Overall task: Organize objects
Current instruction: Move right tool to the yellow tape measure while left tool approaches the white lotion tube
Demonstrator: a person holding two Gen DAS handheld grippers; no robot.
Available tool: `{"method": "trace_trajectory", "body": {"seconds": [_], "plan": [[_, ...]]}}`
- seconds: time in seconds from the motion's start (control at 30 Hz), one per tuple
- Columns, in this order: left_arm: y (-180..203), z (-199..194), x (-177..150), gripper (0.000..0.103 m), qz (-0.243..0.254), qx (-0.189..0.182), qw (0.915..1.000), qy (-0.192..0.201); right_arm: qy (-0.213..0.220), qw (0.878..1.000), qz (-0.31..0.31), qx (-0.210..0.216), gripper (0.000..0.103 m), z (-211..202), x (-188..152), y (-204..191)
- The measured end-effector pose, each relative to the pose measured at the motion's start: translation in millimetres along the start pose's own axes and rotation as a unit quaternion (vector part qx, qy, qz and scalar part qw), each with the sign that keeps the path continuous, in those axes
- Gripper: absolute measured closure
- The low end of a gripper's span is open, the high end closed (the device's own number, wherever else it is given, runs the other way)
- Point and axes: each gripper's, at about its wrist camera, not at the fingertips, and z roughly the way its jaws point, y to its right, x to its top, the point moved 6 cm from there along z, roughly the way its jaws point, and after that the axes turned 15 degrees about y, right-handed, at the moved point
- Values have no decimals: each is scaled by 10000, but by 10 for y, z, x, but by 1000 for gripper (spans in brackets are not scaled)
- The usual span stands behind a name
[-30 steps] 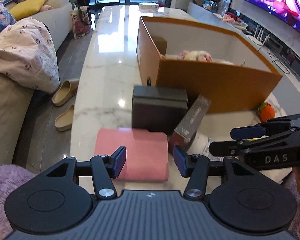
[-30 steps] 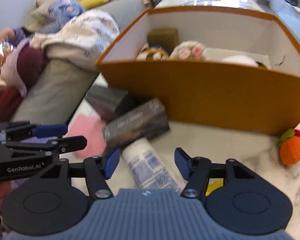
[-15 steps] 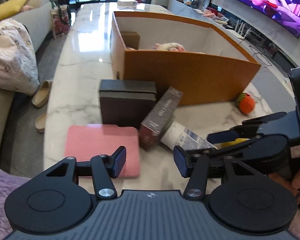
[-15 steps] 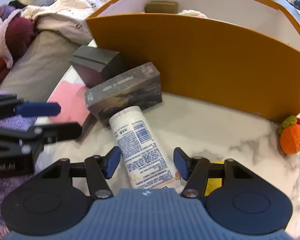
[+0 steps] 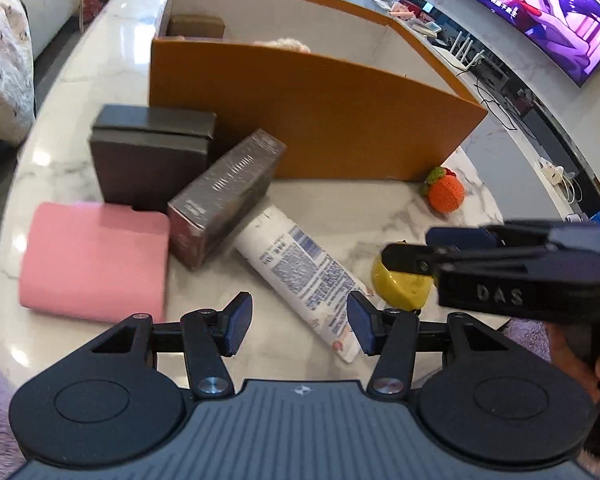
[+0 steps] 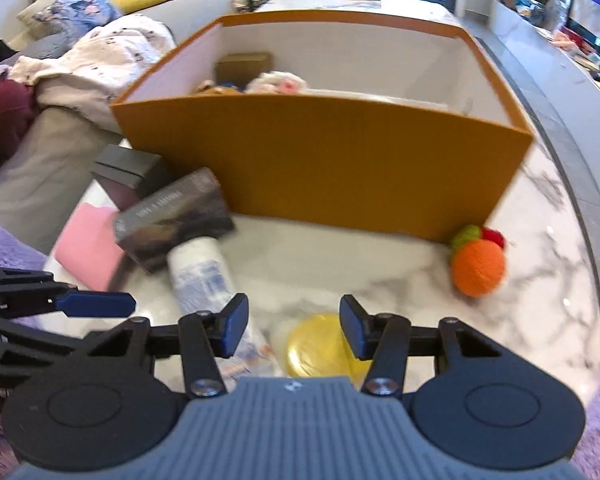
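Note:
An orange box (image 5: 324, 120) (image 6: 324, 164) stands open on the marble table and holds several items. In front of it lie a white tube (image 5: 300, 268) (image 6: 200, 276), a dark carton (image 5: 224, 196) (image 6: 172, 216), a black box (image 5: 148, 152), a pink pad (image 5: 92, 264), a yellow round object (image 5: 400, 288) (image 6: 320, 344) and an orange knitted fruit (image 5: 446, 196) (image 6: 478, 266). My left gripper (image 5: 298, 320) is open and empty above the tube's near end. My right gripper (image 6: 292, 326) is open and empty, just above the yellow object.
A sofa with blankets and cushions (image 6: 80, 60) runs along the left. A large screen (image 5: 540, 8) and a low shelf with cables stand on the right. The table's rounded front edge (image 5: 4, 280) is close, with a purple rug (image 6: 4, 248) below.
Both grippers have shifted right along the table's front. The left one went from over the pink pad to over the tube; the right one went from the tube to the yellow object.

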Motion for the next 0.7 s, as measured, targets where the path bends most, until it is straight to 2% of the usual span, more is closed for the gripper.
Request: {"method": "trace_trajectory", "body": {"seconds": [0.2, 0.37, 0.47, 0.7], "plan": [[14, 167, -53, 42, -348, 150, 9992, -110, -108, 9996, 260, -51, 49, -104, -177, 175], [71, 207, -84, 42, -155, 249, 9995, -145, -187, 9995, 263, 21, 44, 8, -242, 187], [53, 189, -94, 41, -185, 276, 9993, -161, -218, 9996, 171, 61, 38, 74, -271, 174], [72, 215, -91, 41, -198, 278, 9993, -176, -218, 9997, -42, 112, 34, 231, -301, 188]]}}
